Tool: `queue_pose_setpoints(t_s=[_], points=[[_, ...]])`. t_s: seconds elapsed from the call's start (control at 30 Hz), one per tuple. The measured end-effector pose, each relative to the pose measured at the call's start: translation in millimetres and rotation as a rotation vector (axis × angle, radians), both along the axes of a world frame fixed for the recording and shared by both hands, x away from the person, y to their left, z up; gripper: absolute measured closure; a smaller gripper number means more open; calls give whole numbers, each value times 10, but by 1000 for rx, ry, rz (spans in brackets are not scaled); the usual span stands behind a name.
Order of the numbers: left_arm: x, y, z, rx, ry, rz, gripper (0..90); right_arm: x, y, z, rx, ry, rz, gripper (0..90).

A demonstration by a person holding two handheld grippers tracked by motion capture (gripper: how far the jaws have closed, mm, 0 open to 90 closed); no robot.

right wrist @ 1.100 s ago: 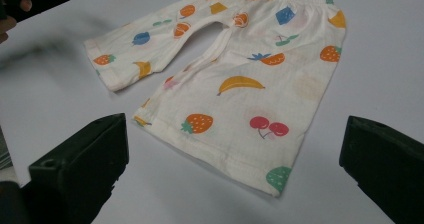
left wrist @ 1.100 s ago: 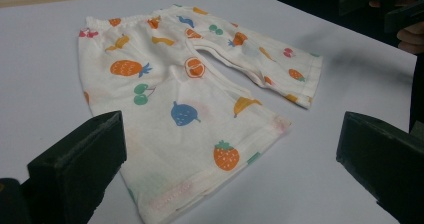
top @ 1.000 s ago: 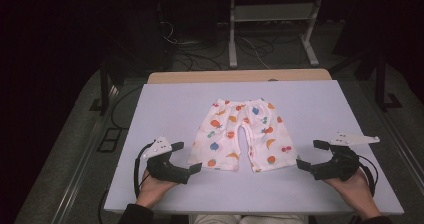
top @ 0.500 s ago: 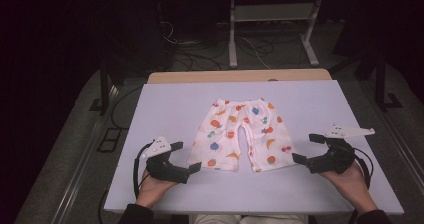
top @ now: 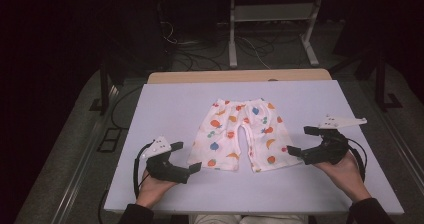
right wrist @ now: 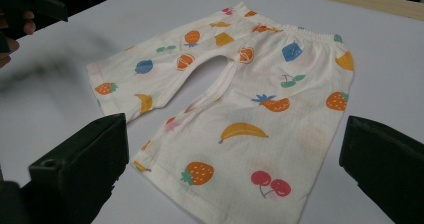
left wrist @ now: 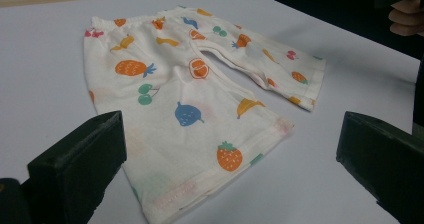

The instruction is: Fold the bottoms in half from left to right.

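Shorts (top: 242,134), child's size, thin cream cotton weave printed with small fruit: strawberries, bananas, cherries, pineapples. Gathered elastic waistband at the far edge, two short legs with stitched hems toward the near edge. Laid flat, slightly rumpled, at the middle of the table (top: 165,104), a smooth pale lavender sheet with a bare wood strip along its far side.

Left gripper (top: 187,157), matt black, blocky jaws spread wide and empty, just left of the left leg hem, held low over the table. Right gripper (top: 299,140), same build with a pale three-cornered plate on top, jaws likewise spread and empty, just right of the right leg hem.

Surroundings: dark floor, cables, metal stand (top: 272,19) beyond the far edge. Nothing lies between jaws and cloth.
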State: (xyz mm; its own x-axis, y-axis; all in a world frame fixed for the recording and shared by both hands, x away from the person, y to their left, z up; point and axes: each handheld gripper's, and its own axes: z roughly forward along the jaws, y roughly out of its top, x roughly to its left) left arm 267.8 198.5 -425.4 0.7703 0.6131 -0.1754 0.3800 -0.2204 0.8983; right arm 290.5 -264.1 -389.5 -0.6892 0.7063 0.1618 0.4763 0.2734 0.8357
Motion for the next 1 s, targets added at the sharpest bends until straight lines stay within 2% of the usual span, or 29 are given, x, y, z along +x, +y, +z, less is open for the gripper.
queue_pose_setpoints(t_s=[0.43, 1.0], points=[[-1, 1, 0, -4, 0, 3, 0, 150, 98, 103, -4, -12, 12, 0], [1, -1, -1, -4, 0, -1, 0, 390, 338, 187, -23, -21, 39, 0]])
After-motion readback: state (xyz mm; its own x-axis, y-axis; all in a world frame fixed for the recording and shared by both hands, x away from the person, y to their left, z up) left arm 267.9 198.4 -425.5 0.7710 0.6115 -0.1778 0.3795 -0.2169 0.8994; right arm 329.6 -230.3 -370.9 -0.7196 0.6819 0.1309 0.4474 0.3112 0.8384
